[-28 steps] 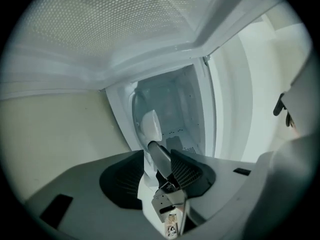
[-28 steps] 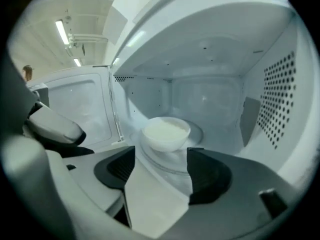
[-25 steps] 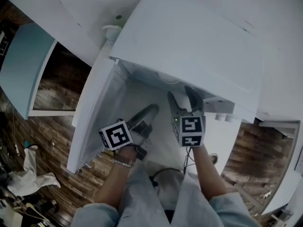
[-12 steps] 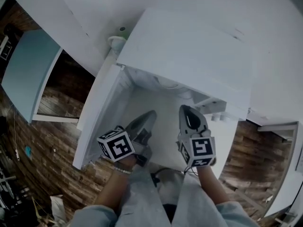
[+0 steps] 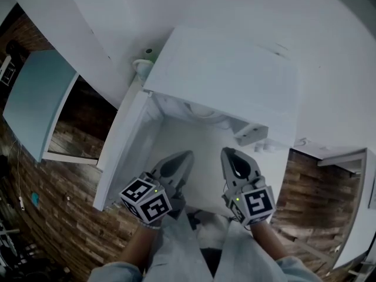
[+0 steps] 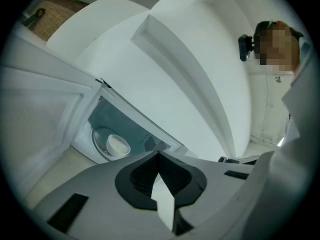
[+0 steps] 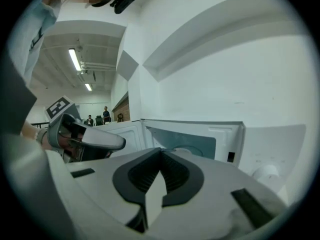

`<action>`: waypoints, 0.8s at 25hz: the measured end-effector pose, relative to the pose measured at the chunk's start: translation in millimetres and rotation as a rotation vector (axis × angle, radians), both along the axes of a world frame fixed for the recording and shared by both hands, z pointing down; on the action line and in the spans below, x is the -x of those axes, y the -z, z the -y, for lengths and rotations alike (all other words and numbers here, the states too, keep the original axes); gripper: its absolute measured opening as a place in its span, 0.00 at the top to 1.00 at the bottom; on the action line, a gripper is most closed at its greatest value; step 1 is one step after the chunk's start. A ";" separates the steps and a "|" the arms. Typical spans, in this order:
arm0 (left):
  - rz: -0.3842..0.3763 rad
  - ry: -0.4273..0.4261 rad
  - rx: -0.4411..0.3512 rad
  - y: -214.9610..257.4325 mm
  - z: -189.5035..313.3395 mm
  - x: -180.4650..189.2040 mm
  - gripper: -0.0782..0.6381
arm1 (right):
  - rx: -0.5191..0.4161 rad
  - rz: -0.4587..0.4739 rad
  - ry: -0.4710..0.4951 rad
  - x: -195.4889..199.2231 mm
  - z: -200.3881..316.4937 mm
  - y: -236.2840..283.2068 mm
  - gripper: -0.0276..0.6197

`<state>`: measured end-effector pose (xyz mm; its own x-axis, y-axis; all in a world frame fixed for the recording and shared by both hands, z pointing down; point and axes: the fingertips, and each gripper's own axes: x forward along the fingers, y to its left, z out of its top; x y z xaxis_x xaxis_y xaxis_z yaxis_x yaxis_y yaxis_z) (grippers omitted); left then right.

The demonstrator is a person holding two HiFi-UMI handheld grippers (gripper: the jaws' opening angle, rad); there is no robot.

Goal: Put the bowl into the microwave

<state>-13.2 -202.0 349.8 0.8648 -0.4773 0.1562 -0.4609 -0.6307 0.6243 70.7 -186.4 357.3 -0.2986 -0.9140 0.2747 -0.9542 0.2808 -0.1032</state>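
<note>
The white microwave (image 5: 229,81) stands with its door (image 5: 120,151) swung open to the left. In the left gripper view a white bowl (image 6: 116,145) sits on the round turntable (image 6: 100,136) inside the cavity. Both grippers hang in front of the opening, a little back from it. My left gripper (image 5: 185,156) is shut with nothing between its jaws, which meet at a point (image 6: 158,155). My right gripper (image 5: 227,152) is likewise shut and empty (image 7: 160,150). In the right gripper view the left gripper (image 7: 85,139) shows beside the open door (image 7: 125,131).
A small white object with a green top (image 5: 145,62) stands left of the microwave against the white wall. A pale blue panel (image 5: 35,98) and wooden floor (image 5: 64,204) lie to the left. White countertop (image 5: 200,145) runs under the grippers.
Both grippers have drawn back from the microwave opening toward the person. The right gripper's jaws, apart a second ago, are now closed, and so are the left's.
</note>
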 end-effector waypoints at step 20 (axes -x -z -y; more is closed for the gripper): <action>0.155 -0.070 -0.228 33.3 -23.9 -14.7 0.89 | -0.089 -0.058 0.068 12.1 -14.3 35.1 0.95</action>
<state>1.6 -178.1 316.5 0.8713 -0.4548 0.1843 -0.4897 -0.7807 0.3882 58.5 -172.1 322.3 -0.3467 -0.9137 0.2118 -0.9363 0.3506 -0.0200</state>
